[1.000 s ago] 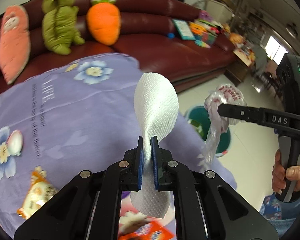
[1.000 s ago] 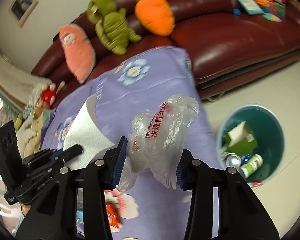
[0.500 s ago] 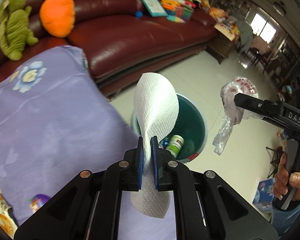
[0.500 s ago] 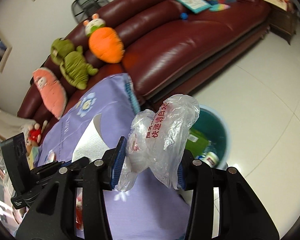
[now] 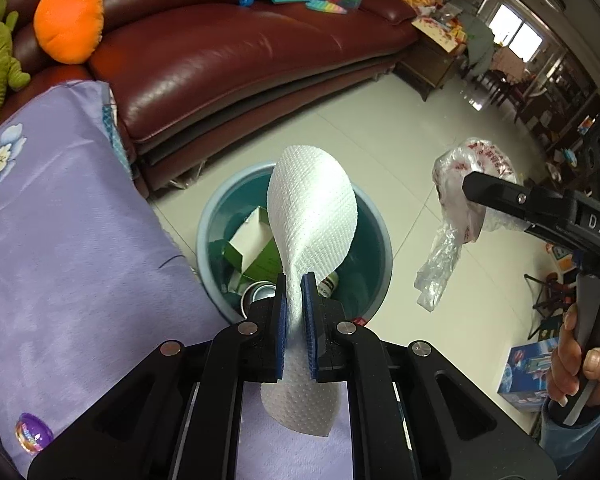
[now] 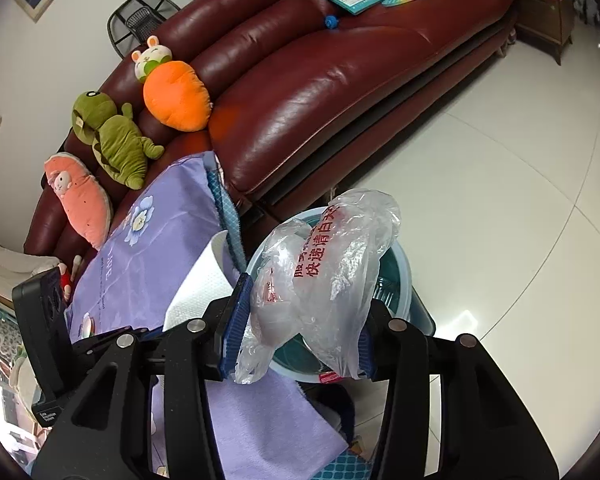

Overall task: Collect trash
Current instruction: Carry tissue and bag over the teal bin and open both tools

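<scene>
Both claws are loaded and the step in hand looks like the drop-off into the bin. The left claw [image 5: 296, 312] is closed on a white paper towel [image 5: 314, 216], pinched between its blue pads [image 5: 281, 320], with the sheet curling up toward 12 o'clock and a shorter flap hanging behind the pinch. In the left wrist view the towel sits directly in front of the teal trash bin [image 5: 380, 236], which stands on the tiled floor [image 5: 380, 128] just off the edge of the desk, covered in a purple flowered cloth [image 5: 60, 220]; a green-and-white carton [image 5: 248, 240] and a can [image 5: 260, 292] lie in the bin. The right claw [image 6: 296, 324] grips a crumpled clear plastic bag [image 6: 332, 264] with red lettering, its jaws held fairly wide by the bulk of the bag. From the left wrist view that bag [image 5: 460, 216] hangs at about 3 o'clock of the bin, apparently beyond its rim and over bare floor, though depth is hard to judge. The next move, as I judge it, calls for opening the left claw so the towel falls in, and bringing the right claw inward toward 9 o'clock until the bag is over the opening before releasing. Both items are light and could drift or cling to the pads. One wrapped sweet [image 5: 34, 436] lies on the cloth at 8 o'clock, so more collecting seems left.
</scene>
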